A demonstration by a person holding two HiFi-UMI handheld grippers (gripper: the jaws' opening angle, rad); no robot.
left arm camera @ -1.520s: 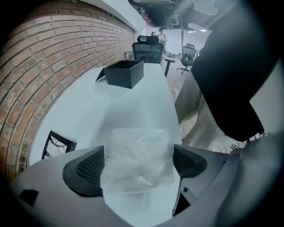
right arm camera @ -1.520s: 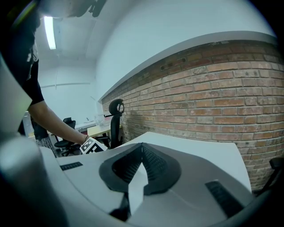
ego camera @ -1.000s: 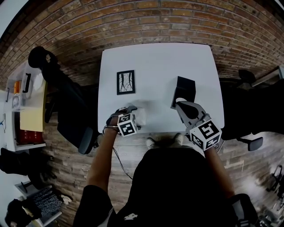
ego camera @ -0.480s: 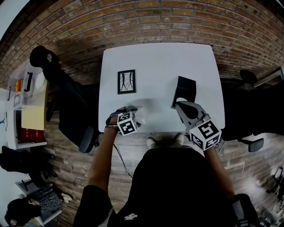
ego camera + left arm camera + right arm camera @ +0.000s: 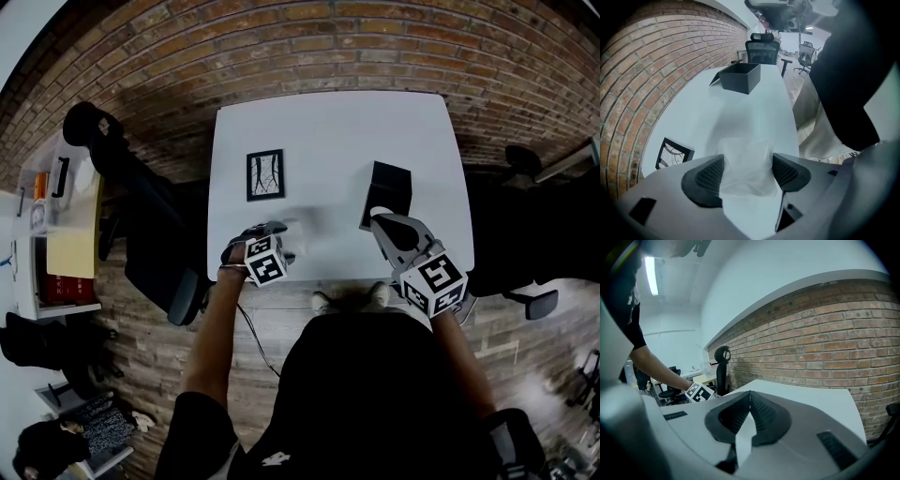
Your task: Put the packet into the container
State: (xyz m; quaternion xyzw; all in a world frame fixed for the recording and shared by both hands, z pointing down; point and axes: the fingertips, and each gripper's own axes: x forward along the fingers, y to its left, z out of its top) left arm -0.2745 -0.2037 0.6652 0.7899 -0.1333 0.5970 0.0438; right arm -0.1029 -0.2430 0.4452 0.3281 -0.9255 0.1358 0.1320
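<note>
- The translucent white plastic packet (image 5: pixel 746 174) lies on the white table (image 5: pixel 328 131) close to its near edge. It is well apart from the black square open-topped container (image 5: pixel 739 77).
- My left gripper (image 5: pixel 748 158) points steeply down over the packet. Its jaws have just been closing, the packet is between them, and both ribbed pads (image 5: pixel 710 176) touch its sides. I judge this a pinch taking hold so the packet can be carried across.
- The packet's film bunches a little between the pads, so I expect it to be limp and to sag when lifted.
- My right gripper (image 5: pixel 750 397) is clenched on nothing, jaws tip to tip. It is parked beside the container, probably to keep clear or to steady it.
- A black-framed card with a branching line pattern (image 5: pixel 672 153) lies on the table to the left, out of the way.
- In the head view the packet almost vanishes against the white table and under the gripper.
- I cannot tell whether the packet has left the surface.
- The container's inside reads only as dark, so what it holds is unclear.
- I cannot tell whether the right gripper's tip touches the container.
</note>
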